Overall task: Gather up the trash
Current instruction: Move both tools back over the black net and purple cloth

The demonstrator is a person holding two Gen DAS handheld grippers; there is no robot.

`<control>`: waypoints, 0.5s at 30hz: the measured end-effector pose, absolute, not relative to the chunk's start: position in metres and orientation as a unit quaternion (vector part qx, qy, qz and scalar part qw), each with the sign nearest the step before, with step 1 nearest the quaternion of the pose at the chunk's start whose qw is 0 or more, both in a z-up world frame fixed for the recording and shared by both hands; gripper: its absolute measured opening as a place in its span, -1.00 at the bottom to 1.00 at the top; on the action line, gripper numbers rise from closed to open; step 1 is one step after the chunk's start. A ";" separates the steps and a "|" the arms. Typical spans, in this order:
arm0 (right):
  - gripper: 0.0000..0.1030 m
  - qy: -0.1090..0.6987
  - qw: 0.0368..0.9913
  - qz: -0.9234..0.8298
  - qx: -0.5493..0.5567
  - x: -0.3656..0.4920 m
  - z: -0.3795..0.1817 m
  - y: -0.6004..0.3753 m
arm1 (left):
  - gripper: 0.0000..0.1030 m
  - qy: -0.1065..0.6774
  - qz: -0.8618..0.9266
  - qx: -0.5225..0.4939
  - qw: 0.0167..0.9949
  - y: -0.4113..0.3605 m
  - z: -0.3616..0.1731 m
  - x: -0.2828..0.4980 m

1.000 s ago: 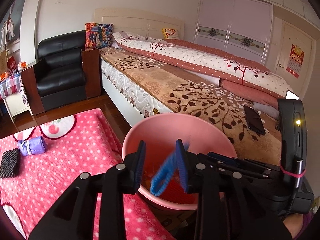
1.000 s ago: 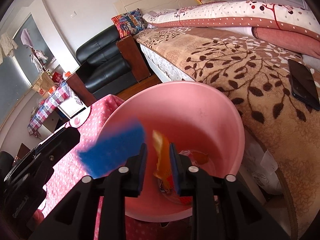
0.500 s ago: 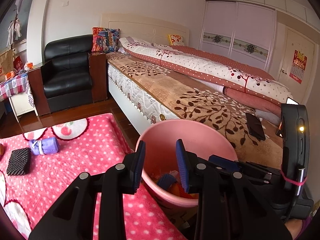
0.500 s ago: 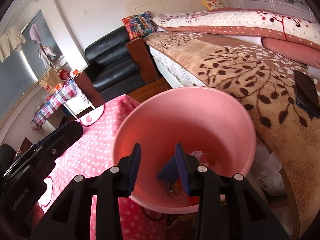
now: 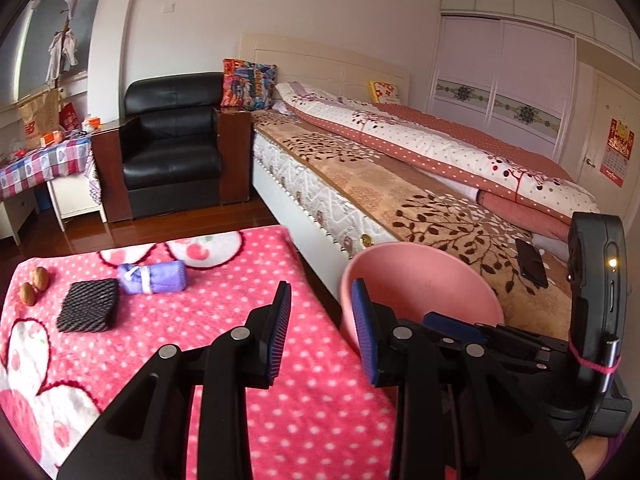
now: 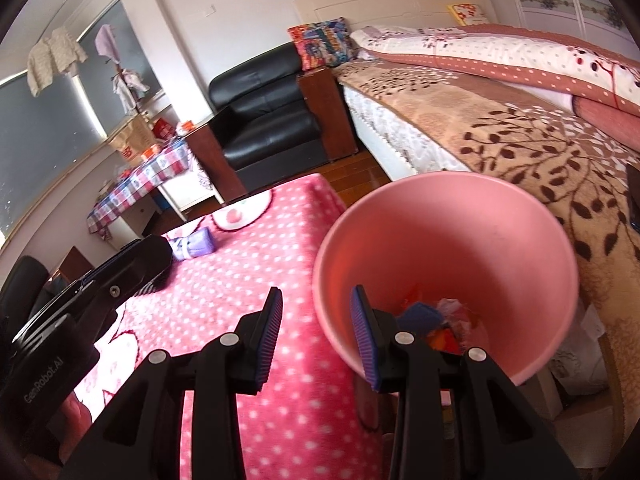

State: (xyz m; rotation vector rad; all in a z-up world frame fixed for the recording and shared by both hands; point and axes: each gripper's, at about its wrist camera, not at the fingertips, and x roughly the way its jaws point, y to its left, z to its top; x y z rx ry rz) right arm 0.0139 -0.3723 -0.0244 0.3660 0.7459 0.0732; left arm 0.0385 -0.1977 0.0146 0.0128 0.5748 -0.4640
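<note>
Since a second ago the blue and orange scraps are lying in the round pink plastic bin [image 6: 448, 248] at lower right, and both views are swinging left toward the pink polka-dot bench [image 5: 240, 320]. The left tool [image 5: 322, 320] and right tool [image 6: 316, 326] are gaping empty, the right's jaws having just widened. Sweeping low risks clipping the bin's rim and tipping it.

The near half of the pink polka-dot counter [image 5: 224, 320] lies bare, open to either claw. Farther back a black mesh pad [image 5: 88, 310], a purple cloth roll [image 5: 154, 277] and two walnuts [image 5: 34, 285] stand close together. The pink bucket [image 6: 448, 216] fills the gap between counter and bed [image 5: 400, 200].
</note>
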 end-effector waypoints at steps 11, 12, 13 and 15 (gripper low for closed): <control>-0.32 0.377 0.911 0.102 0.135 0.043 -0.022 -0.305 | -0.39 0.301 -0.123 -0.044 0.944 -0.117 0.006 0.057; -0.32 0.379 0.910 0.110 0.128 0.048 -0.023 -0.297 | -0.39 0.305 -0.109 -0.052 0.945 -0.107 0.004 0.060; -0.31 0.381 0.909 0.117 0.122 0.053 -0.023 -0.291 | -0.39 0.308 -0.100 -0.059 0.944 -0.100 0.003 0.063; -0.29 0.388 0.906 0.137 0.103 0.065 -0.025 -0.274 | -0.39 0.318 -0.074 -0.080 0.942 -0.079 -0.002 0.070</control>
